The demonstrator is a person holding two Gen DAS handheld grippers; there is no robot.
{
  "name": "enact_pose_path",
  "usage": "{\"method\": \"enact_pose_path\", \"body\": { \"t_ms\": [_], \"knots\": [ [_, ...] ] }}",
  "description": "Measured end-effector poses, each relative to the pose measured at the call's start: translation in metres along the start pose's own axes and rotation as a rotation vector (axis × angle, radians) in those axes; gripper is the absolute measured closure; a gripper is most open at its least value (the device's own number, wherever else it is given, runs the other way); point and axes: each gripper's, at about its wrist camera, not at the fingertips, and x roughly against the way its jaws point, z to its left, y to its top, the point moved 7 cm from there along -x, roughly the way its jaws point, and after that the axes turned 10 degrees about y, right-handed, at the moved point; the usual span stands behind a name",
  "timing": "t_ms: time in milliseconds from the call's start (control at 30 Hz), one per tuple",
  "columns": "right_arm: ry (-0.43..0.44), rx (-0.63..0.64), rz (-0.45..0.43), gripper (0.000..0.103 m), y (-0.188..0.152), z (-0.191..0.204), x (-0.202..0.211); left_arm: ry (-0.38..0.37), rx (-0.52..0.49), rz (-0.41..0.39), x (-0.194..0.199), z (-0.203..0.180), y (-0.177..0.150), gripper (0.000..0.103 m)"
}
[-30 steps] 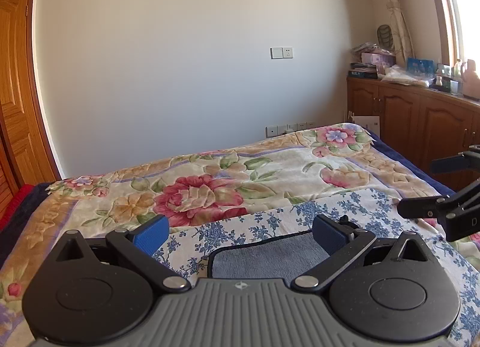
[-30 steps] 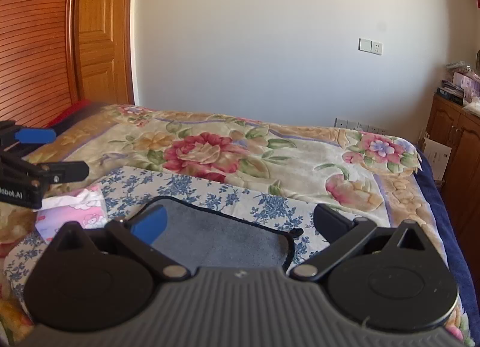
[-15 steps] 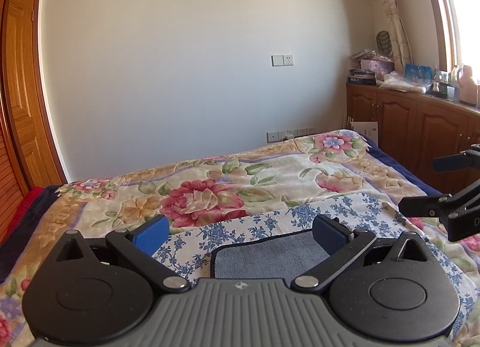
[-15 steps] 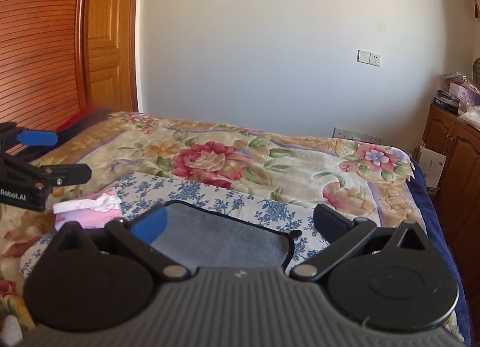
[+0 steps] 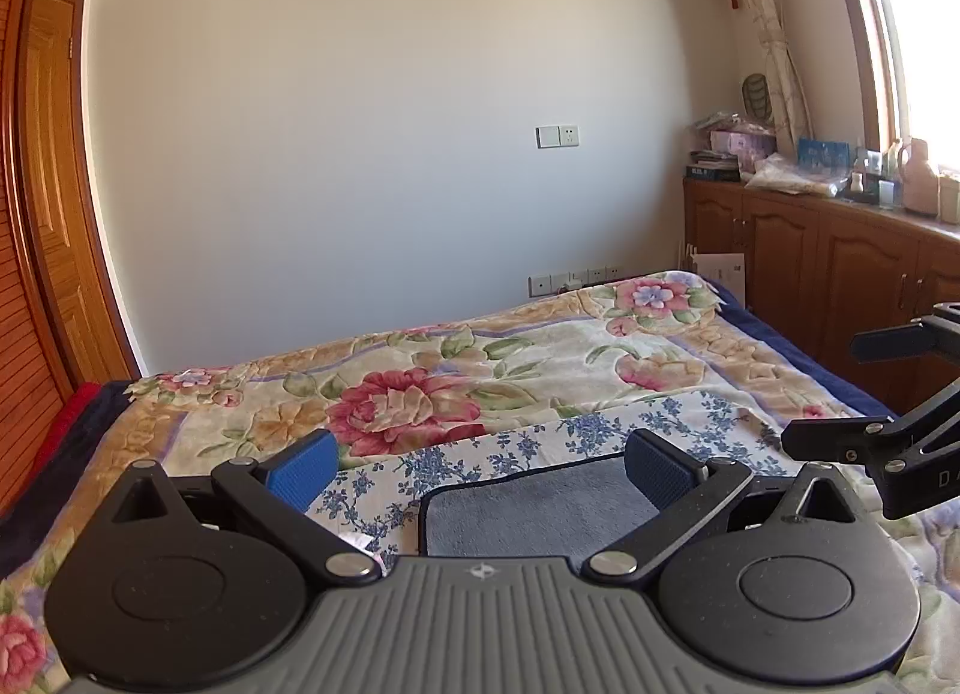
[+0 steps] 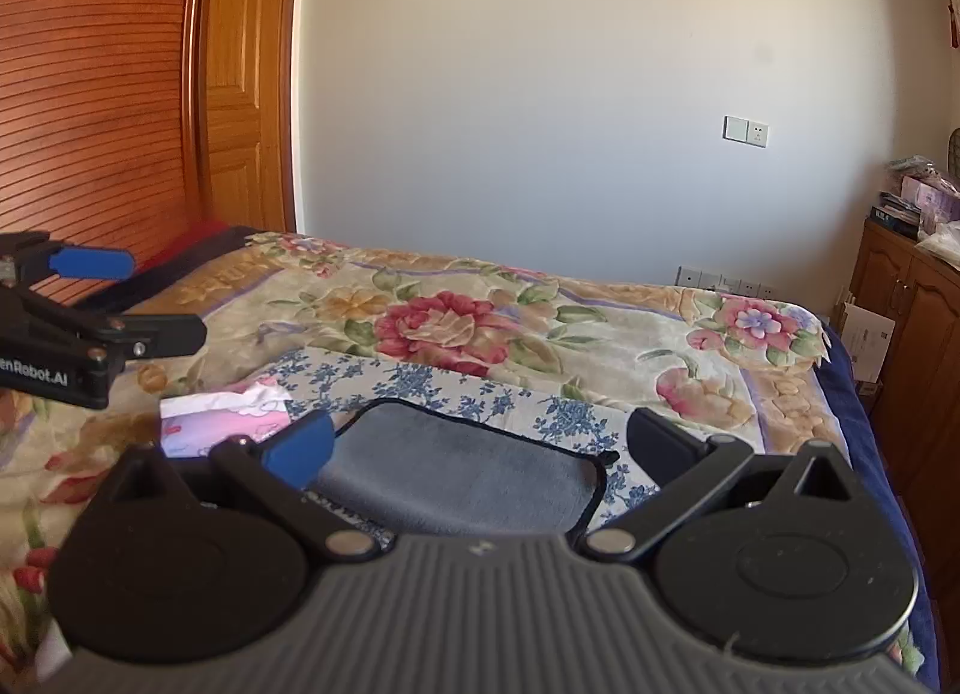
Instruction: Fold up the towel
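Both grippers held above a bed, neither in contact with the work. The left gripper (image 5: 480,469) has its blue-padded fingers (image 5: 298,469) spread wide with nothing between them; the right gripper (image 6: 480,445) is likewise spread wide and empty. The grey towel (image 6: 462,469), edged in dark binding, lies flat on a blue-and-white floral cloth (image 6: 420,382), which in turn lies on the large floral quilt (image 6: 456,322). In each wrist view the towel sits low and central, below the open fingers, with its near edge hidden behind the gripper body, so whether it is already folded once cannot be told.

Hazards, as judged from this arrangement:

- Layer confusion. The towel rests directly on the floral cloth; fingers closing too deep at a corner would likely pinch both layers and drag the cloth along.
- Uneven grasp. If the two grippers take hold at unequal positions along the edge, the fold would probably land skewed, with the bound edges misaligned.
- Soft footing. The quilt yields under pressure; pressing down to catch the thin edge may bunch the towel rather than lift it.
- Neighbouring clutter. A pink-and-white packet (image 6: 225,415) lies just beside the towel's left end, below the left gripper's line; a sweeping approach there could knock it or trap it in the fold.
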Motion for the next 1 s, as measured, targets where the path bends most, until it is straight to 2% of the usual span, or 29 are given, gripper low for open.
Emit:
{"method": "enact_pose_path", "body": {
  "t_ms": [633,1000],
  "knots": [
    [-0.005,-0.016,-0.011,0.000,-0.020,0.014,0.041,0.028,0.002,0.029,0.043,0.019,-0.036,0.000],
    [-0.020,0.012,0.001,0.000,-0.047,0.032,0.059,0.062,-0.025,0.011,0.071,0.018,-0.055,0.000]
  ]
}}
